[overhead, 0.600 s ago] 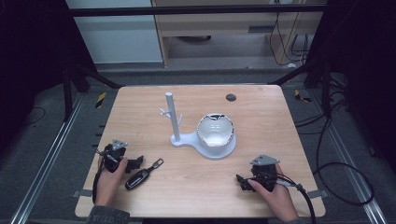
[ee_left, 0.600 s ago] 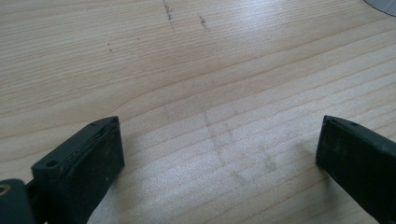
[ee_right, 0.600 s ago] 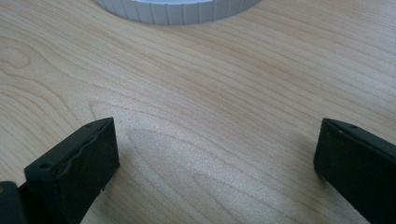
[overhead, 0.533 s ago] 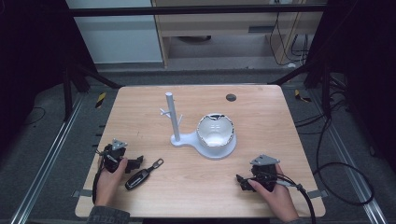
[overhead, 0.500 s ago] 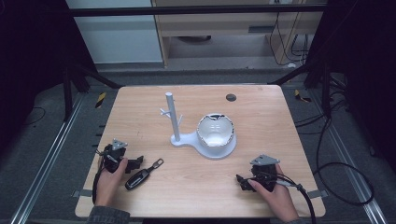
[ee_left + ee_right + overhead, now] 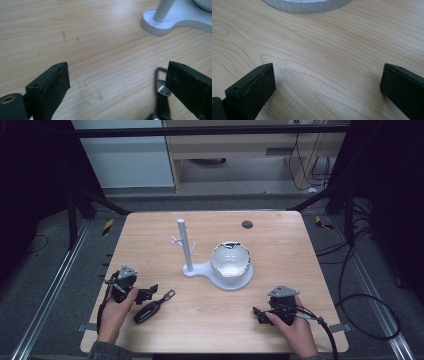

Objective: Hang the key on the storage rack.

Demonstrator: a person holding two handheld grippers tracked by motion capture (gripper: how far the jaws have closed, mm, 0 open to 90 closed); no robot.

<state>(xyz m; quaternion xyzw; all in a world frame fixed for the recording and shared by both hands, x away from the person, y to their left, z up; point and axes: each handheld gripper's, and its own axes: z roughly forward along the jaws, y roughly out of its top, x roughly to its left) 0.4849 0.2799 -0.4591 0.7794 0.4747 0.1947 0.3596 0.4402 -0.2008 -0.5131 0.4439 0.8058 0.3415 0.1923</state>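
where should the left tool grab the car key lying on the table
Grip the car key across its thick black fob body, coming down from above: it lies flat on the table, angled, and the thin strap and metal ring offer little to pinch. The left tool is open right beside the ring end.

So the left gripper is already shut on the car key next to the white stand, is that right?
Not quite. The left gripper is open, its jaws wide apart. The car key lies on the table beside one jaw, its metal ring just clear of it, as the left gripper view shows. It does lie near the white stand.
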